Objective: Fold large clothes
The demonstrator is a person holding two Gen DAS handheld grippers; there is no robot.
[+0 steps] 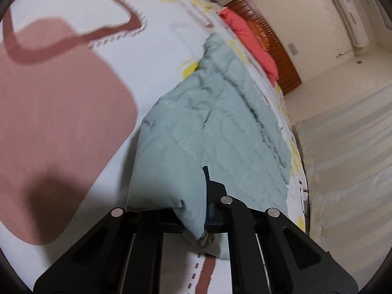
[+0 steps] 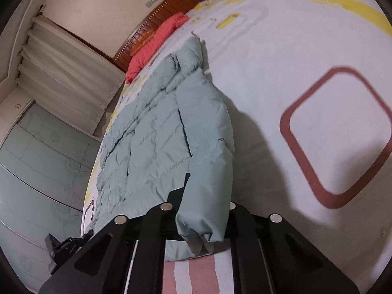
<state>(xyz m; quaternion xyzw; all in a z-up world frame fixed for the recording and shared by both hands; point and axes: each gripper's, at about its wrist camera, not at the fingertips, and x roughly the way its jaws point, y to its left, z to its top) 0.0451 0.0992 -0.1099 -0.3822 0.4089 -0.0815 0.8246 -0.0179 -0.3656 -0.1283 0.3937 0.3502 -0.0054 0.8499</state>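
A pale green puffer jacket (image 1: 220, 122) lies spread on the bed (image 1: 152, 49), along the edge that faces the curtains (image 1: 343, 159). The bedspread is white with brown and yellow shapes. The left gripper (image 1: 193, 210) has its jaws closed on one sleeve cuff (image 1: 171, 191), which bulges up between them, lifted off the bedspread. The right gripper (image 2: 205, 210) is clamped on the other cuff (image 2: 203, 220), whose sleeve (image 2: 213, 147) rises from the jacket's body to the jaws. A red pillow (image 1: 247, 36) sits at the head of the bed against a wooden headboard (image 1: 279, 46). An air conditioner (image 1: 348, 17) hangs on the wall. In the right wrist view a dark object (image 2: 66, 247), too blurred to identify, lies below the bed's edge beside pale cabinet doors (image 2: 41, 159).
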